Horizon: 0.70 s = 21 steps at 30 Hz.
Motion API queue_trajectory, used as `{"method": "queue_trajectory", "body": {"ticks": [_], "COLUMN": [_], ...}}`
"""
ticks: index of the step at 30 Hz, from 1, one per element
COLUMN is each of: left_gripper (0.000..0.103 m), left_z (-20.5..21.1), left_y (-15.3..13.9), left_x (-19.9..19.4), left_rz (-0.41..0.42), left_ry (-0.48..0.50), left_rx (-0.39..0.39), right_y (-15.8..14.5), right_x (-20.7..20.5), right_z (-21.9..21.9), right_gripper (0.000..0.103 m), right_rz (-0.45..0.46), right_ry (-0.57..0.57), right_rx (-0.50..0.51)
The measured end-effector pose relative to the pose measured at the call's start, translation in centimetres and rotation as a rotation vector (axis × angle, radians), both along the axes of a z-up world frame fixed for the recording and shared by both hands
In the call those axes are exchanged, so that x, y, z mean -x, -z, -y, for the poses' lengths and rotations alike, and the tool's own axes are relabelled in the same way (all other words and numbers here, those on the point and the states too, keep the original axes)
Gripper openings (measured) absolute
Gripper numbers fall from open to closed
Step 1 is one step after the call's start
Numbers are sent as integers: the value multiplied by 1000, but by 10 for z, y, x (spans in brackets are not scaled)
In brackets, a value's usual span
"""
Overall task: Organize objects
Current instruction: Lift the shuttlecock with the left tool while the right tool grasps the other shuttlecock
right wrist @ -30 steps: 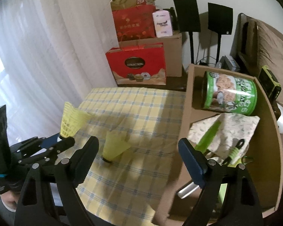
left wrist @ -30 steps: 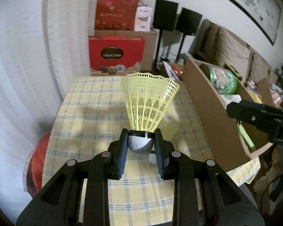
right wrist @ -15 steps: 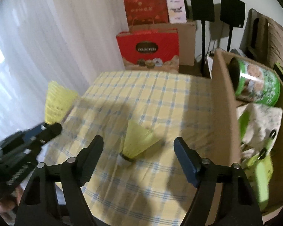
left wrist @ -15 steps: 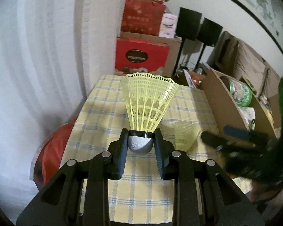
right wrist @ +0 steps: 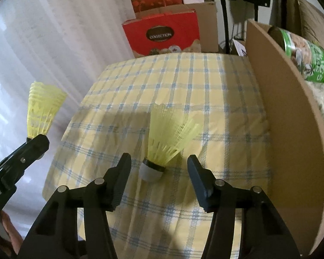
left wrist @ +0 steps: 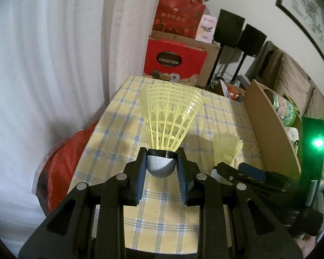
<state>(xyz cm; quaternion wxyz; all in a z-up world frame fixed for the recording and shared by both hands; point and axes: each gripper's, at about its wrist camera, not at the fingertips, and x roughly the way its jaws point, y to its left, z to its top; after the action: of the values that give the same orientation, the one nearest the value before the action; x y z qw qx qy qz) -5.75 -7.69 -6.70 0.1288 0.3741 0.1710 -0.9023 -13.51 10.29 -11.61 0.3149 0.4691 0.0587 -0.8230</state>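
Observation:
My left gripper is shut on the grey cork of a yellow shuttlecock, held upright above the checked table; it also shows in the right wrist view. A second yellow shuttlecock lies tilted on the yellow checked tablecloth, its white cork toward me. My right gripper is open, its fingers on either side of that cork without touching it. In the left wrist view the right gripper sits low at the second shuttlecock.
A cardboard box stands along the table's right edge, holding a green can and a patterned cloth. Red gift boxes and black speakers stand behind the table. A white curtain hangs at left.
My right gripper has moved down and forward until its open fingers straddle the lying shuttlecock's cork. My left gripper has pulled back left, still holding its shuttlecock.

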Motion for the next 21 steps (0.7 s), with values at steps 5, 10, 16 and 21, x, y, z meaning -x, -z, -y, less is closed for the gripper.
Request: {"method": "queue_trajectory", "body": {"ticks": [5,10,16,21], "left_gripper": [25,25,25,25], "left_z": [1,0,-4,-10], "left_y": [2,5,7,8], "left_x": [1,1,3,4], "left_rz": [3,5,9,13], "left_ry": [-2,2,1,-7], "left_rx": [-8,-19,-26,-21], "right_y": [9,19,20,17], "right_x": [0,3,7,7], "right_z": [9,10,9,6], "right_gripper": [56,42,26,26], "right_rz": [-16,-28,-8,-18], "right_ry": [-3,-6,-33,-33], "right_rx": [-37,-65,-49,-42]}}
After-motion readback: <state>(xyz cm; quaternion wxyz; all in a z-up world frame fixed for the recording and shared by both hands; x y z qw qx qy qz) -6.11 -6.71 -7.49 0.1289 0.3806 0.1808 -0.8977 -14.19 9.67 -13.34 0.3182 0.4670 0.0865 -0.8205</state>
